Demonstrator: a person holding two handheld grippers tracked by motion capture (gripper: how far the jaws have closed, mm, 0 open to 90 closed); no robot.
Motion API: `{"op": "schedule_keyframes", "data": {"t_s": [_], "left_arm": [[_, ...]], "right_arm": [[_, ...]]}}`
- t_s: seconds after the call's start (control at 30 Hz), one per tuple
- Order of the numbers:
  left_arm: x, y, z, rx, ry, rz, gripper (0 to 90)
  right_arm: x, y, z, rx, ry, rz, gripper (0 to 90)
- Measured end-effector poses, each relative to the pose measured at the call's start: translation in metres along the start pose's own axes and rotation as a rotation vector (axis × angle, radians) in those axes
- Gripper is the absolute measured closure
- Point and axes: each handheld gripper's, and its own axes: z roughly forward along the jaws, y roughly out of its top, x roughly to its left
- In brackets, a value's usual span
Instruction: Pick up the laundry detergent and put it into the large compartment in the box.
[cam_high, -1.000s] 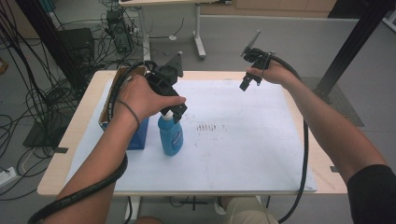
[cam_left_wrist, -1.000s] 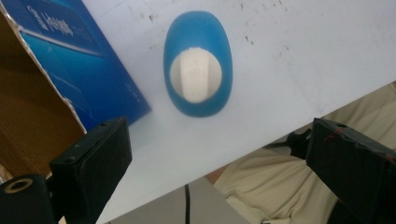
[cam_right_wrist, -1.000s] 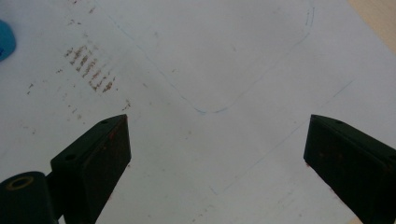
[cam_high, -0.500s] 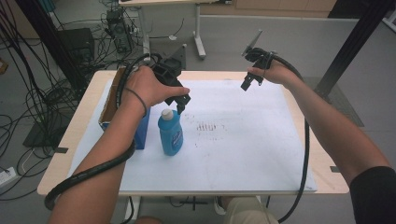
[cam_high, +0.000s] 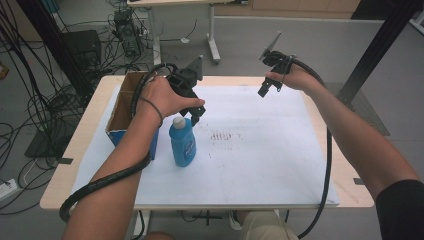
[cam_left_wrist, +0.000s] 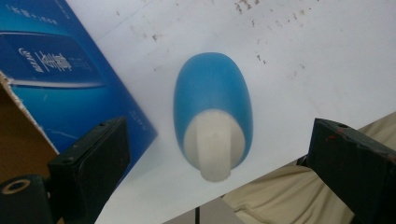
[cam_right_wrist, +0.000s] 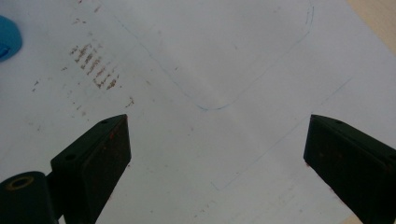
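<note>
Since a second ago the left gripper (cam_high: 192, 107) has lifted off the blue bottle (cam_high: 182, 142) and pulled back toward the upper left of the frame, so now it hangs just above the white cap (cam_high: 178, 121) with its jaws spread wide and nothing in them. In the left gripper view the bottle (cam_left_wrist: 213, 107) sits right between the two jaws, seen from the top, touching neither.

Going left to right in the high view: the open cardboard box (cam_high: 123, 107) with blue sides is at the left edge of the white sheet (cam_high: 260, 165), the bottle stands upright just beside it, then some brownish smudges (cam_high: 223, 136) at centre. The right gripper (cam_high: 265, 87) is up in the upper right, well apart from everything, jaws also released and wide over bare sheet.

If the person is going for a regrip, probably best to come straight down, keep the bottle centred, and close on the body below the cap rather than the cap itself. The bottle looks tall and tippy, and the box is close enough to bump.
</note>
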Motion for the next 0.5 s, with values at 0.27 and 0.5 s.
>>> {"op": "schedule_keyframes", "data": {"t_s": [0.27,0.5], "left_arm": [[0.004,0.002,0.022,0.014,-0.016,-0.003,6.4],[0.002,0.006,0.036,0.023,-0.021,0.008,6.4]], "right_arm": [[0.001,0.001,0.0,0.002,-0.003,-0.001,7.4],[0.001,0.002,0.002,0.002,0.0,-0.005,7.3]]}}
